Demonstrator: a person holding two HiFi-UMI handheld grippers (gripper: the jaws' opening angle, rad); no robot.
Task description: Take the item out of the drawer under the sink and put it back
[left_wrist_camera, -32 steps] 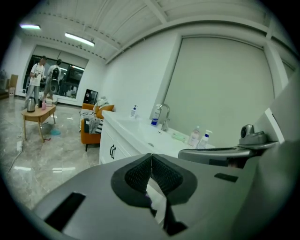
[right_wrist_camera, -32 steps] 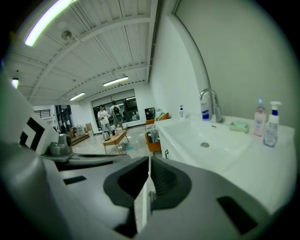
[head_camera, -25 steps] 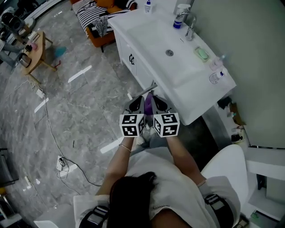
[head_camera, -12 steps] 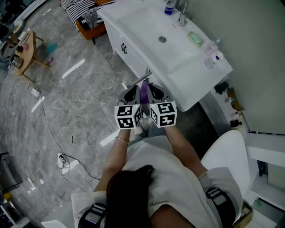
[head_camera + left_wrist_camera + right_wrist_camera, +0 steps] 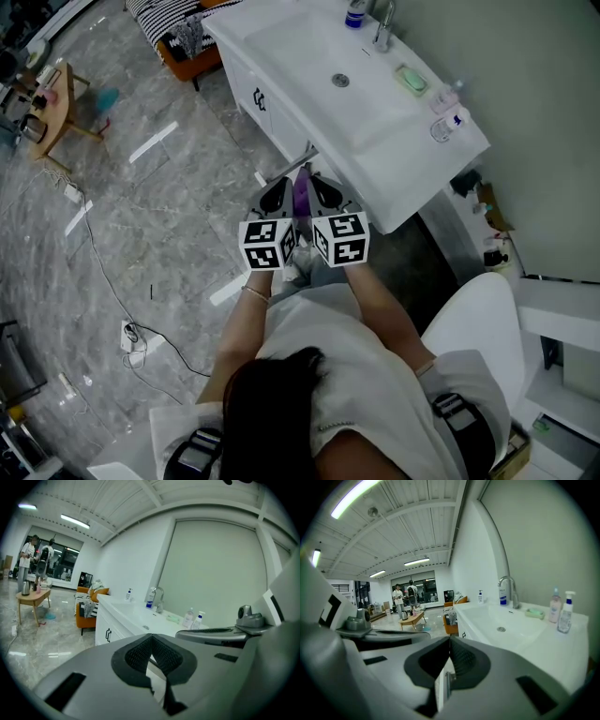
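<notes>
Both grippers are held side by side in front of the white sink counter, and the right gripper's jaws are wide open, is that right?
Not quite. The right gripper has its jaws closed together with nothing between them, as the right gripper view shows. The rest holds: it sits side by side with the left gripper in front of the white sink counter.
</notes>
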